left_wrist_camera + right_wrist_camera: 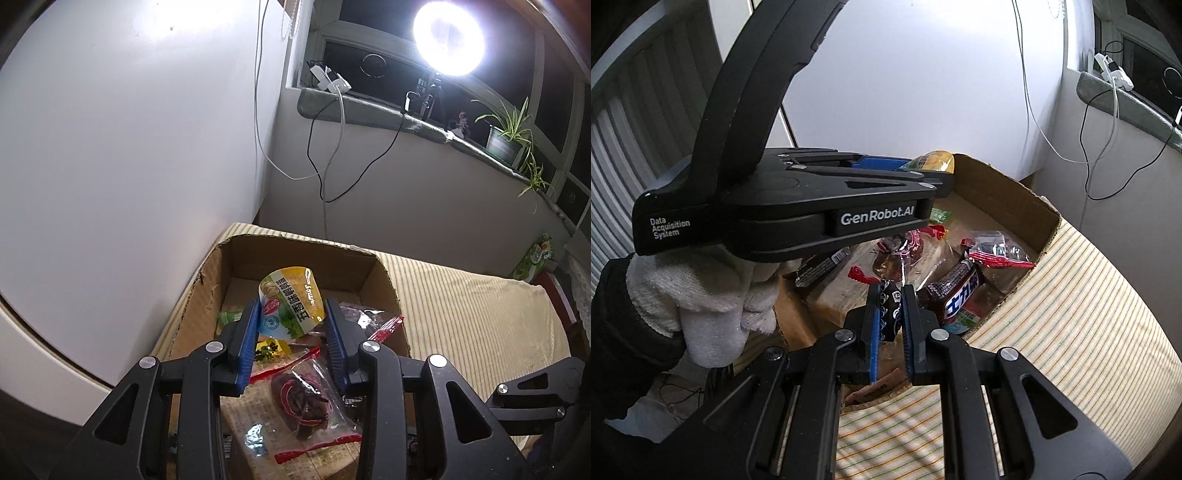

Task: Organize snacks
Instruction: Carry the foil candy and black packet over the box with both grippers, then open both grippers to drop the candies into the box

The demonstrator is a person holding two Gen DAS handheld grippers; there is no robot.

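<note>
Held above the box (384, 280), toward its far left corner: a yellow packet (291, 301) between the blue pads of the left hand-held gripper (291, 314). Pads seemed to touch the packet's two side edges lightly, jaws fairly wide; a loose grip at best, judged from the left wrist view. Packet upright, long axis along the fingers, pointing away and up. Directly beneath lay the box's contents, among them a clear red-edged bag (314, 402) on the near side.

Right hand-held gripper (891, 314) nearly shut on a dark patterned packet (888, 314), pinched edge-on, long axis along the fingers. Hung over the box's near edge, just beside a brown bar (955, 295) and another red-edged bag (993, 251) toward the right wall. Box stood on a striped cloth (1089, 314) on the table.

Seen from the right wrist view, the left tool and its gloved hand (713, 302) crossed above the box, farther in than the right.

Likely next: drop straight down into the box for both. Left packet nearer to release, with free floor below and behind it.
</note>
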